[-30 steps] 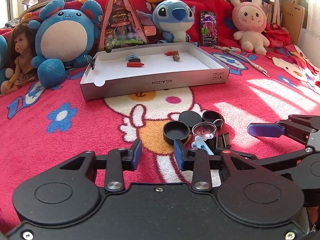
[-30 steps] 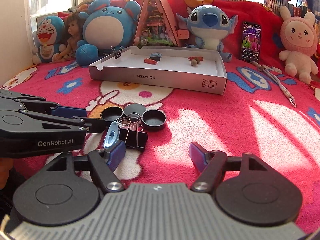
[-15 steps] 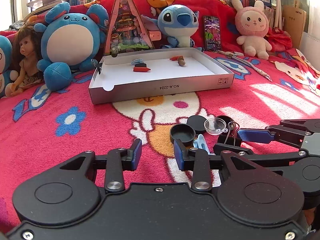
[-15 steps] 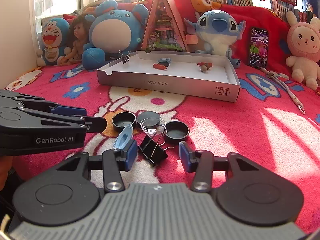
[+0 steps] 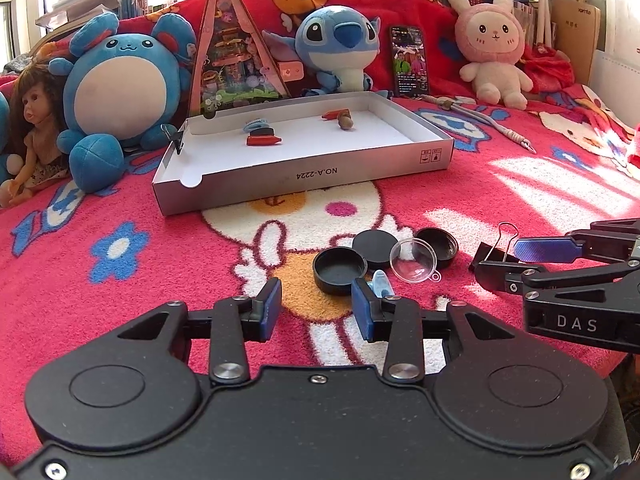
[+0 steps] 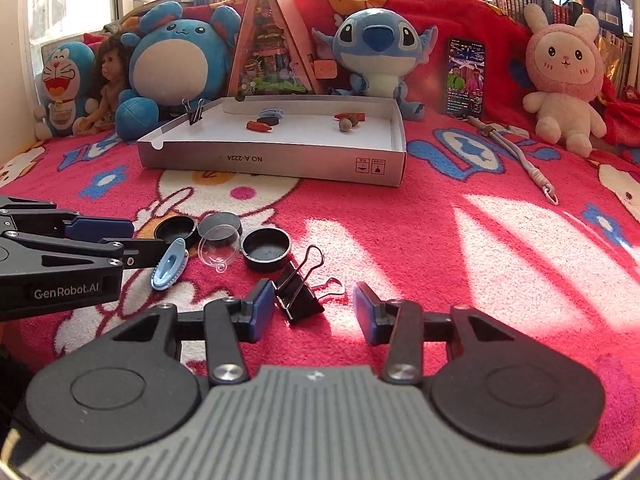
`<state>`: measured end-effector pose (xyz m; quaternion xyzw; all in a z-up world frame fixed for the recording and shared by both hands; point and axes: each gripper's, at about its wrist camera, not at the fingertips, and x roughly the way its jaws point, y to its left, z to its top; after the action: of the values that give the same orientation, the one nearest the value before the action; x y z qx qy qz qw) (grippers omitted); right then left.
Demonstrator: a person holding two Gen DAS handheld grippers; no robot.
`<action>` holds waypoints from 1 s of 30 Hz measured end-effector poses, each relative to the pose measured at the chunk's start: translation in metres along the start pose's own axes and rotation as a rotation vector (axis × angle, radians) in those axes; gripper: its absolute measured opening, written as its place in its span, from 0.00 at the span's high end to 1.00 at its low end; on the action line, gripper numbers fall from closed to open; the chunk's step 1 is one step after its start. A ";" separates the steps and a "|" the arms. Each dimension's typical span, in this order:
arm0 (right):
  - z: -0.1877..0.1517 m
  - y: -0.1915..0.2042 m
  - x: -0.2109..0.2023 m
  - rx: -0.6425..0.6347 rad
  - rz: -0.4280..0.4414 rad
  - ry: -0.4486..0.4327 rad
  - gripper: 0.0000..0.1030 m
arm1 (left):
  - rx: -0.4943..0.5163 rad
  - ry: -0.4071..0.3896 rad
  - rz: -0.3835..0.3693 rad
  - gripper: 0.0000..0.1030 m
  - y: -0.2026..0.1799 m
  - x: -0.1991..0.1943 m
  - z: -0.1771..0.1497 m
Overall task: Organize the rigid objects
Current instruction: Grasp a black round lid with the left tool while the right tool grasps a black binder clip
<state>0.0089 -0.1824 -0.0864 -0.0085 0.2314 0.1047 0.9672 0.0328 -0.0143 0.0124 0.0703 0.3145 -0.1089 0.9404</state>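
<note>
Three caps (image 6: 262,249) and a clear dome (image 6: 218,245) cluster before the box (image 6: 272,158), a binder clip (image 6: 298,294) nearer right.

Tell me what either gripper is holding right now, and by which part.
Nothing is held. The right gripper has its jaws opening around the black binder clip lying on the blanket, pads not pressing it. The left gripper has its jaws opening over bare blanket.

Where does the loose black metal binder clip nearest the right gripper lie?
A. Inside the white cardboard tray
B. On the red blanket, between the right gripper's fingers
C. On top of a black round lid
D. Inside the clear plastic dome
B: in the right wrist view the black metal binder clip lies on the red blanket between the right gripper's opening fingers, outside the white cardboard tray.
</note>
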 end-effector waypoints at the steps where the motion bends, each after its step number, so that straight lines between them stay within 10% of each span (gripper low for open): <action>1: 0.001 -0.002 0.000 0.011 -0.003 0.001 0.42 | 0.002 0.000 -0.001 0.63 0.000 0.002 0.002; 30: -0.002 -0.053 -0.017 0.102 -0.195 0.009 0.38 | -0.035 -0.035 0.013 0.54 0.000 0.028 0.012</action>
<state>0.0040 -0.2375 -0.0826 0.0180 0.2386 -0.0017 0.9709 0.0612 -0.0209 0.0053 0.0537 0.2992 -0.0986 0.9476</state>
